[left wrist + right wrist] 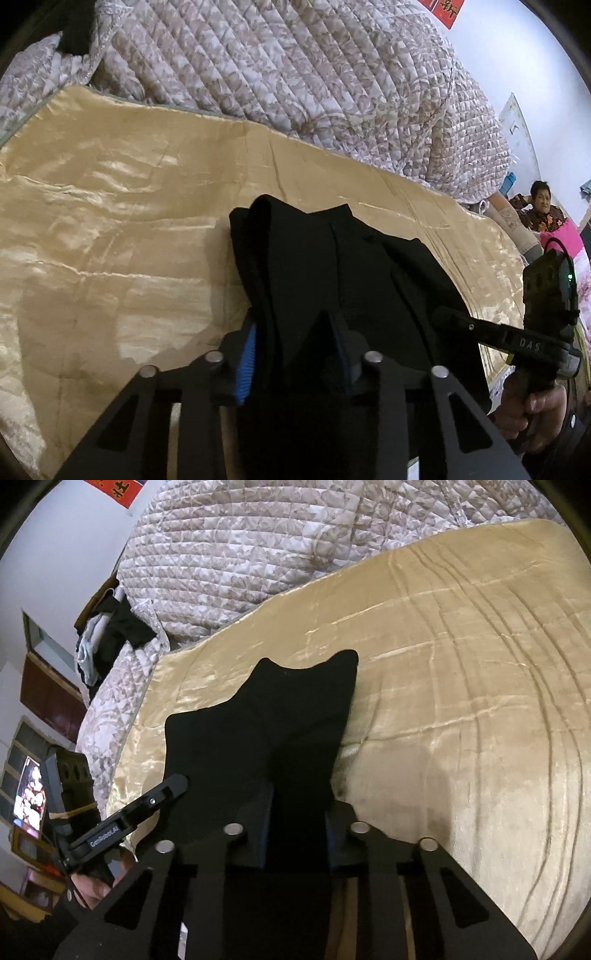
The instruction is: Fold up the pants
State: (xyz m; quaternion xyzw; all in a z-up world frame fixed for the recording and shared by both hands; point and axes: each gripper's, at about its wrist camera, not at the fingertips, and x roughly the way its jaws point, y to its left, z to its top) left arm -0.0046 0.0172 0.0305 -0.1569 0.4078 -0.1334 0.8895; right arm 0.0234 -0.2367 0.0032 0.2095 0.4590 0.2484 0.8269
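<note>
A: Where do the black pants point(332, 266) lie, and on what?

B: The pants lie bunched on the golden satin blanket point(110, 221) that covers the bed. One end of the garment is gathered up toward both cameras; the far end rests on the blanket, where two pointed corners of cloth stand out in the right wrist view. Behind the blanket, a quilted floral comforter point(295, 74) is heaped against the wall.

A: What is the state of the left tongs point(295, 354)?

B: The left tongs are pinching the pants. A thick fold of black cloth fills the gap between the two fingers, and a ribbed blue pad point(246, 365) presses against it on one side.

A: And the right tongs point(297, 830)?

B: The right tongs are likewise pinching the pants point(280, 720). Cloth runs straight down between the two dark fingers, drawn narrow where they meet it.

A: Does each view show the other tool?

B: Yes. In the left wrist view the right tool enters from the right edge, held by a hand point(532, 410), its finger tip touching the pants. In the right wrist view the left tongs point(170, 788) come in from the lower left, also at the edge of the garment.

A: What else is visible?

B: A seated person point(541, 212) is beyond the bed, and a lit screen point(29, 797) glows at the left.
</note>
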